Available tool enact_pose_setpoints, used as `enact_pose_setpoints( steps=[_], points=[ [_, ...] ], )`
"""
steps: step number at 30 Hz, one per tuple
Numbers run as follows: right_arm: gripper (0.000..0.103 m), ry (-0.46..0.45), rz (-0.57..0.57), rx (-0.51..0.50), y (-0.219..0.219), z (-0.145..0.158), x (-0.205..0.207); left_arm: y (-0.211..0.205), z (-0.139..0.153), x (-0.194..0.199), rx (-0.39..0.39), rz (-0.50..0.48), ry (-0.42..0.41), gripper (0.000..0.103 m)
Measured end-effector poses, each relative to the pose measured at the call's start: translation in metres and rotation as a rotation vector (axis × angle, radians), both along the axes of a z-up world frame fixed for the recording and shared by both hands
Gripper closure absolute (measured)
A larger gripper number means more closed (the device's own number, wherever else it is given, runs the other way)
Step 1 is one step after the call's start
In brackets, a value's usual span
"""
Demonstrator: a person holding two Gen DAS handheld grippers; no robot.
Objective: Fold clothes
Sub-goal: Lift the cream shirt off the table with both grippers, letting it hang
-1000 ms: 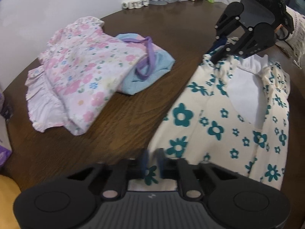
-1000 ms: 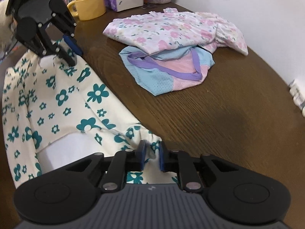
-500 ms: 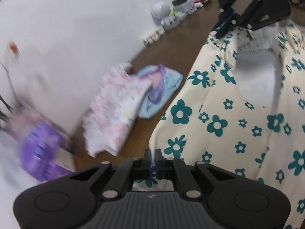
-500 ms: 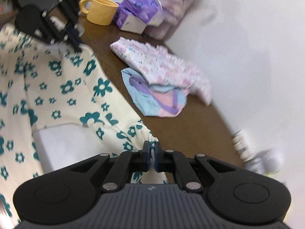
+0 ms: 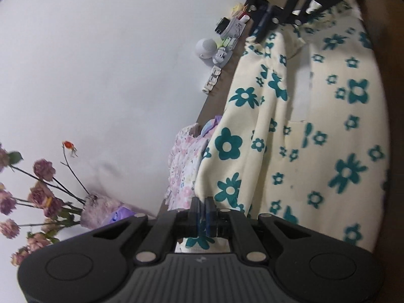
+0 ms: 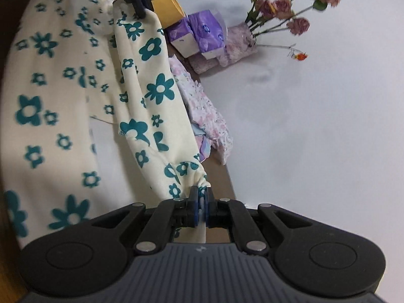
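Note:
A cream garment with teal flowers [image 5: 303, 139] hangs stretched between my two grippers, lifted off the brown table. My left gripper [image 5: 202, 214] is shut on one corner of its edge. My right gripper [image 6: 201, 207] is shut on a bunched, gathered corner of the same cream garment [image 6: 63, 96]. Each view shows the other gripper at the top, pinching the far end of the cloth: the right gripper [image 5: 262, 29] and the left gripper [image 6: 140, 6]. Both views are tilted steeply sideways.
A folded pink floral garment [image 5: 183, 166] and a blue and purple one [image 6: 205, 149] lie on the table by the white wall. A yellow mug [image 6: 166, 7], purple tissue packs [image 6: 199, 31], a vase of dried roses [image 6: 275, 5] and small white gadgets [image 5: 214, 50] stand along the wall.
Both grippers have lifted the cream garment off the table and rolled, so the views now tilt toward the wall. The right jaws closed fully on the gathered corner.

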State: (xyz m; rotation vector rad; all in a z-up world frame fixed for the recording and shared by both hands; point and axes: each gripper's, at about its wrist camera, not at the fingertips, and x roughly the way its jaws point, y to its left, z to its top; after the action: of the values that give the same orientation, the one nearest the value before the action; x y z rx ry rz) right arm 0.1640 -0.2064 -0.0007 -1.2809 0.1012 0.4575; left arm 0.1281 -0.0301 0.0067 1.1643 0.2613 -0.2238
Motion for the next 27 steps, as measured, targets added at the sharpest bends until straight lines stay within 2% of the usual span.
enact_pose_setpoints(
  steps=[5,8,11,13,15,19,21,24,27],
  points=[
    [0.099,-0.029,0.005,-0.016,0.003,-0.006,-0.015,-0.005,-0.005,-0.011,0.016,-0.005,-0.013,0.100],
    [0.099,0.024,-0.006,0.014,0.003,-0.004,-0.015,-0.004,-0.003,-0.013,0.004,0.000,0.002,0.100],
    [0.097,0.192,-0.046,0.116,-0.003,0.014,-0.005,-0.003,0.001,-0.008,-0.024,0.010,0.029,0.100],
    [0.093,0.345,-0.077,0.198,-0.008,0.031,0.013,-0.002,0.005,-0.003,-0.043,0.014,0.051,0.100],
    [0.082,0.501,-0.094,0.258,-0.015,0.048,0.035,-0.001,0.007,-0.001,-0.054,0.010,0.080,0.100],
    [0.079,0.758,-0.079,0.338,-0.030,0.069,0.074,0.002,0.011,0.003,-0.077,-0.002,0.153,0.099],
    [0.067,0.891,-0.085,0.357,-0.036,0.075,0.092,0.006,0.019,0.012,-0.114,0.004,0.212,0.096],
    [0.066,1.042,-0.114,0.398,-0.041,0.076,0.121,0.012,0.031,0.026,-0.170,0.007,0.311,0.094],
    [0.065,1.203,-0.143,0.424,-0.039,0.071,0.148,0.019,0.045,0.045,-0.227,0.000,0.428,0.082]
  ],
)
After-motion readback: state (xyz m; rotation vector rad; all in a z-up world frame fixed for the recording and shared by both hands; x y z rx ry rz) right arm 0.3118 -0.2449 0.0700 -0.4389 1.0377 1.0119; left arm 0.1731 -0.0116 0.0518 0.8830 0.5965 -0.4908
